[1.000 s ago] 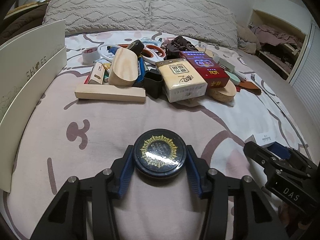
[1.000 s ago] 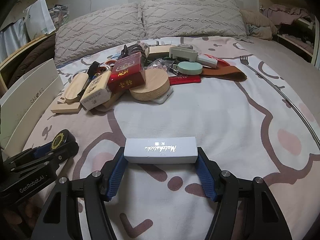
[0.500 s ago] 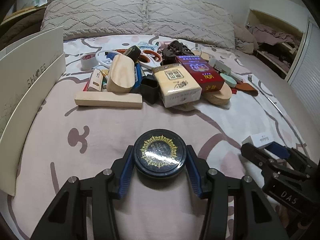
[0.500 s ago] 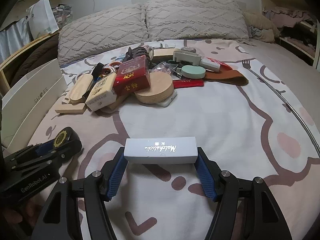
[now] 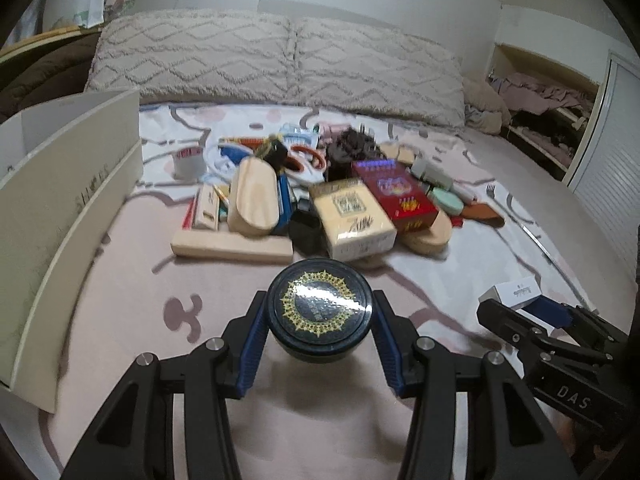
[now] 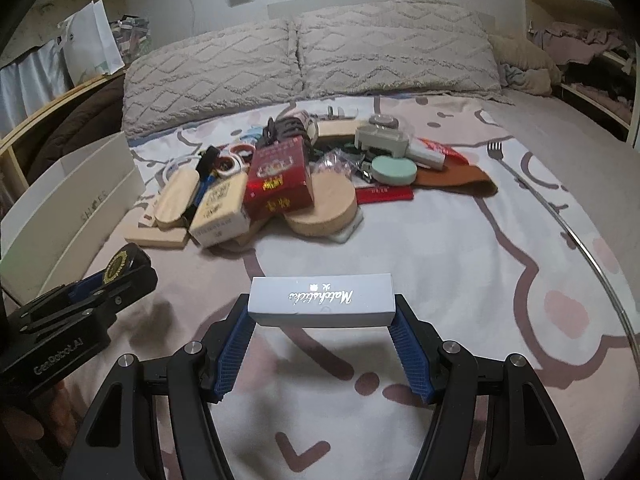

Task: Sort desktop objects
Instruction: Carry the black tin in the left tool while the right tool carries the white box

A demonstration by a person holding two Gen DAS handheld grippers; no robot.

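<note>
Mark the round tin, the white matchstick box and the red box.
round tin (image 5: 319,309), left wrist view, lid centre.
white matchstick box (image 6: 322,298), right wrist view, lettered top face.
red box (image 6: 279,178), right wrist view, printed front face.

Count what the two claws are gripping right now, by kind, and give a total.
Dark round tin, in the left claw: 1
Long white box, in the right claw: 1
Total: 2

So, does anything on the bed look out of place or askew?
Yes. The red box lies tilted on a jumbled heap, leaning on the round wooden box. A fork lies alone on the sheet, apart from the heap.
</note>
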